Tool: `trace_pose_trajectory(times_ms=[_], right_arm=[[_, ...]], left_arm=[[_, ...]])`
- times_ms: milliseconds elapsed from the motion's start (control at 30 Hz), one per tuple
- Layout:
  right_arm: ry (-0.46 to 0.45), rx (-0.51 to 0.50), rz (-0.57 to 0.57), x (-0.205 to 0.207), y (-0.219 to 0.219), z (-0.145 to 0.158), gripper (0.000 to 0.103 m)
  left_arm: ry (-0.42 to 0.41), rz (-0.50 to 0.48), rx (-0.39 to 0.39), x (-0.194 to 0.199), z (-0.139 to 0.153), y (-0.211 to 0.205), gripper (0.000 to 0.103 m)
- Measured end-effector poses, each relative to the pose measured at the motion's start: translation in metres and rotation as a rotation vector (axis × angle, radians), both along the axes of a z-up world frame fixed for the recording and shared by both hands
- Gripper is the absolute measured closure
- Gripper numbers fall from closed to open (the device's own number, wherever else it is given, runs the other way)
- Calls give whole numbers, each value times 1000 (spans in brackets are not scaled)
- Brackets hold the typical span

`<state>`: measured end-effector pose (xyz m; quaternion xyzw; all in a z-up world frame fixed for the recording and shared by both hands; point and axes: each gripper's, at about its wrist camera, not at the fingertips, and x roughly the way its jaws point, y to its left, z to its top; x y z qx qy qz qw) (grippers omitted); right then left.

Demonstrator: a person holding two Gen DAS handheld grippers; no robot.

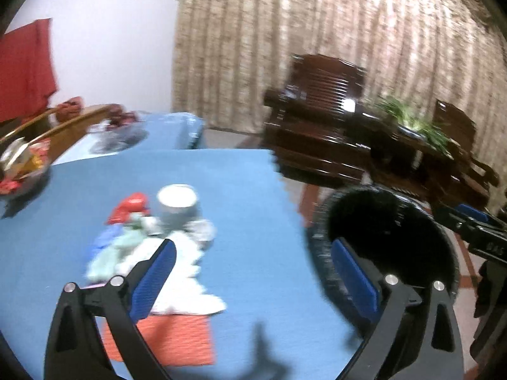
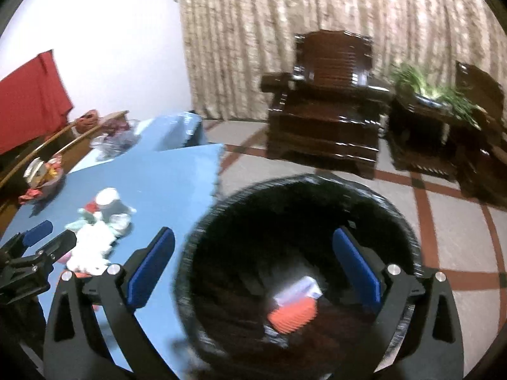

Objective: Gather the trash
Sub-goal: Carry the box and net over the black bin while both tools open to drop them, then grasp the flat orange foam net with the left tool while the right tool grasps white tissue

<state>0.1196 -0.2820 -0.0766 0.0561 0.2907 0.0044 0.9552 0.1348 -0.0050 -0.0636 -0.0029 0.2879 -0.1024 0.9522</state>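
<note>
A pile of trash lies on the blue table [image 1: 247, 190]: white tissue [image 1: 187, 272], a red wrapper [image 1: 130, 209], blue and green scraps, and a grey paper cup [image 1: 179, 209]. An orange sheet [image 1: 171, 338] lies nearer. My left gripper [image 1: 253, 272] hangs open above the table, right of the pile, nothing between its fingers. Beside the table stands a black bin [image 2: 396, 221] with an orange and white piece [image 2: 294, 307] inside. My right gripper [image 2: 253, 269] is open over the bin mouth, empty. Each gripper shows in the other view: the right gripper [image 1: 465, 218], the left gripper [image 2: 52, 236].
A bowl of wrappers [image 1: 22, 171] and a glass bowl [image 1: 120, 133] sit at the table's far left. A dark wooden armchair [image 2: 326, 110] and a side table with a plant [image 2: 427, 91] stand before the curtain. Tiled floor [image 2: 459, 221] lies right of the bin.
</note>
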Motion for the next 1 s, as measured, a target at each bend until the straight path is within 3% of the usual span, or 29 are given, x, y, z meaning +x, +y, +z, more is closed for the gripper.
trace_pose_trajectory(times_ms=[267, 433, 667, 900, 1000], right_arm=[[-2, -24, 147, 15, 75, 1, 6], [8, -46, 228, 19, 120, -10, 6], [34, -54, 295, 20, 160, -33, 6], [63, -68, 321, 21, 172, -49, 6], [72, -79, 328, 23, 175, -53, 6]], left_arm=[[-13, 155, 40, -10, -6, 76, 10], [29, 212, 52, -21, -25, 109, 13], [120, 215, 65, -30, -68, 122, 13], [212, 195, 53, -22, -103, 123, 14], [254, 175, 32, -17, -115, 124, 25]])
